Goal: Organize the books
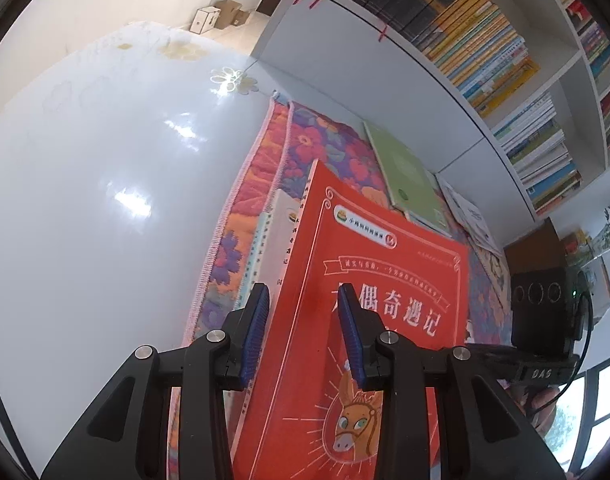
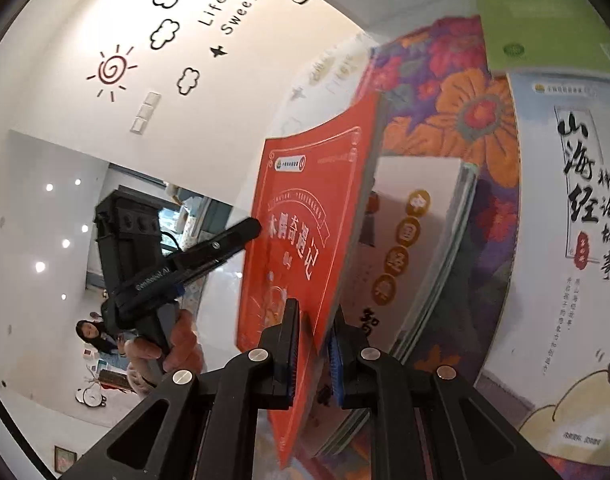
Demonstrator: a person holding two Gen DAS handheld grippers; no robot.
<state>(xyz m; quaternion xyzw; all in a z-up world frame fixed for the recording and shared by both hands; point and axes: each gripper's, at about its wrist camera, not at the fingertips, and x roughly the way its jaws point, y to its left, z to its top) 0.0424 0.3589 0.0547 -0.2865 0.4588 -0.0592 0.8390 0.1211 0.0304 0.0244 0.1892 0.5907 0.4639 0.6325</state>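
While tilted: red book (image 1: 369, 264) above floral mat (image 1: 325, 148)
Left tongs (image 1: 303, 332): clamping red book's spine edge
Right tongs (image 2: 313, 350): clamping red book's other edge

The thin red paperback book (image 1: 369, 264) stands tilted between the two grippers, above a pale paperback book (image 2: 417, 240) lying on the floral woven mat (image 1: 305, 140). Behind them lies a green softcover book (image 1: 409, 172), with the white bookshelf (image 1: 385, 92) just beyond.
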